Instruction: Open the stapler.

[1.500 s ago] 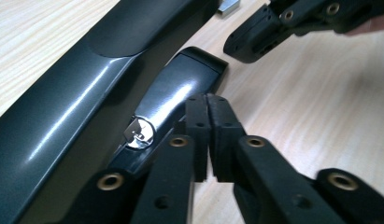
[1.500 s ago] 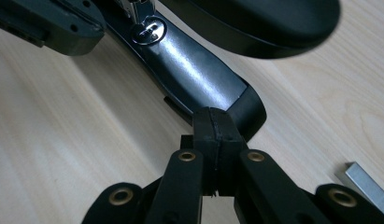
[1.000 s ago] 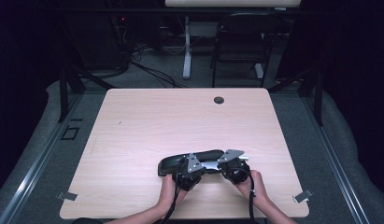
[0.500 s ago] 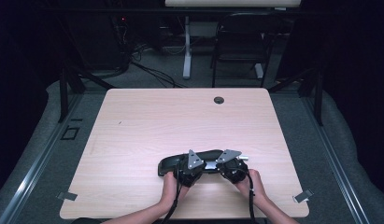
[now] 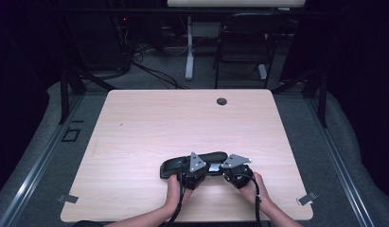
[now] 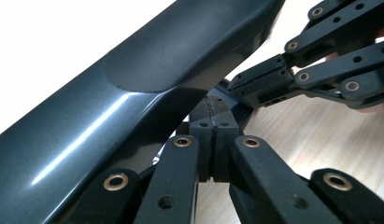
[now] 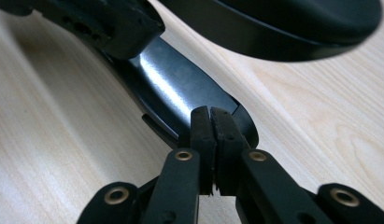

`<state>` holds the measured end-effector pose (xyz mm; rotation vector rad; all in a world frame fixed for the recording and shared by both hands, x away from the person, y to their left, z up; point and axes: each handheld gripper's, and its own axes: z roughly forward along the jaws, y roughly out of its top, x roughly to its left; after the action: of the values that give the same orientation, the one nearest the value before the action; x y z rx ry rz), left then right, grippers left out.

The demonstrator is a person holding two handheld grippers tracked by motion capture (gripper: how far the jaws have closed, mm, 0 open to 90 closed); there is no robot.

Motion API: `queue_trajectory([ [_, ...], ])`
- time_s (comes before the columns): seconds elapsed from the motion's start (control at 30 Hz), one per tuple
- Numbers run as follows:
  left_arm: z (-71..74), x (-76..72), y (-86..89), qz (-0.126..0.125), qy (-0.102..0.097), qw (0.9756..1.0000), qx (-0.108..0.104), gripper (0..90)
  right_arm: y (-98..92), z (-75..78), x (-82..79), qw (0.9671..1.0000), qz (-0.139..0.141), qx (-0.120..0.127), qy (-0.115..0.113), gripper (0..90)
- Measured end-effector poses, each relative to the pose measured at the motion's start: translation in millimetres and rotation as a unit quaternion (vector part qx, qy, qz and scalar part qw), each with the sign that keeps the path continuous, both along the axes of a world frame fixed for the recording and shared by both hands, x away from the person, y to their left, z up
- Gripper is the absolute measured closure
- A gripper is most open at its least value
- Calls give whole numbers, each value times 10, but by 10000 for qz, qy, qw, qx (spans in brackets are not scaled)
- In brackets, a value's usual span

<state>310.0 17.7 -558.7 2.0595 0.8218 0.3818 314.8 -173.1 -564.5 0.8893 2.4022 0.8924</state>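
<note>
A long black object (image 5: 182,165) with a glossy body and a matte padded top lies on the wooden table (image 5: 182,123) near its front edge. My left gripper (image 5: 198,169) is shut and empty, its closed tips (image 6: 212,140) resting beside the object's glossy body (image 6: 110,116). My right gripper (image 5: 230,170) is also shut. Its closed tips (image 7: 210,126) touch the rounded end of the glossy part (image 7: 175,88), below the padded part (image 7: 292,28). The right gripper's linkage (image 6: 320,60) appears at the upper right of the left gripper view. A hand holds each gripper.
A round cable hole (image 5: 222,101) sits near the table's far edge. Beyond the table stand a dark chair (image 5: 242,42) and a white desk leg (image 5: 189,47). Small metal tabs (image 5: 68,198) (image 5: 306,198) mark the front corners.
</note>
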Motion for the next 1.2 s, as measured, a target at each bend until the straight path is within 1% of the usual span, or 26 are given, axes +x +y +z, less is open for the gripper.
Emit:
queue_trajectory([
  [0.03,-3,0,-4,-22,-28,10000,-17,900,-8,-3,5,10000,1,51,16,879],
  [0.07,-12,-1,-9,-3,-40,10000,-64,900,-14,-1,9,10000,1,44,23,876],
  [0.17,-28,7,-15,33,5,9998,-190,900,-25,-6,13,9999,-15,106,38,867],
  [0.23,-26,21,-18,55,125,9995,-284,900,-30,-14,11,9998,-79,182,38,857],
  [0.3,-19,31,-17,80,204,9993,-317,900,-29,-17,12,9997,-85,218,63,852],
  [0.37,-18,35,-20,104,261,9989,-370,900,-24,-17,8,9997,-120,209,51,855],
  [0.43,-16,38,-21,106,302,9986,-412,900,-24,-17,10,9996,-117,234,85,871],
  [0.47,-15,41,-24,99,300,9986,-415,900,-18,-19,7,9996,-137,247,77,878],
  [0.53,-15,42,-29,99,302,9986,-418,900,-2,-19,1,9997,-123,202,47,900],
  [0.67,-12,37,-18,81,336,9982,-496,900,30,-23,-23,9999,-131,89,-63,900],
  [0.7,-14,41,-16,57,299,9985,-465,900,39,-23,-29,9999,-138,58,-84,900],
  [0.73,-23,37,-20,90,297,9982,-519,900,40,-20,-31,9999,-102,4,-95,900],
  [0.77,-26,34,-24,102,291,9981,-524,900,42,-18,-31,9999,-87,-22,-103,900],
  [0.8,-26,34,-36,102,247,9985,-483,900,43,-21,-31,9999,-103,10,-99,900],
  [0.87,-30,43,-47,61,221,9987,-464,900,38,-20,-29,9999,-104,23,-75,900],
  [1.0,-32,53,-52,40,245,9985,-479,900,32,-23,-28,9998,-144,69,-71,900],
  [1.13,-24,56,-50,-19,194,9989,-434,900,22,-23,-29,9998,-166,120,-17,900],
  [1.2,-7,44,-53,-48,181,9989,-421,900,13,-29,-24,9996,-192,191,-14,900],
])
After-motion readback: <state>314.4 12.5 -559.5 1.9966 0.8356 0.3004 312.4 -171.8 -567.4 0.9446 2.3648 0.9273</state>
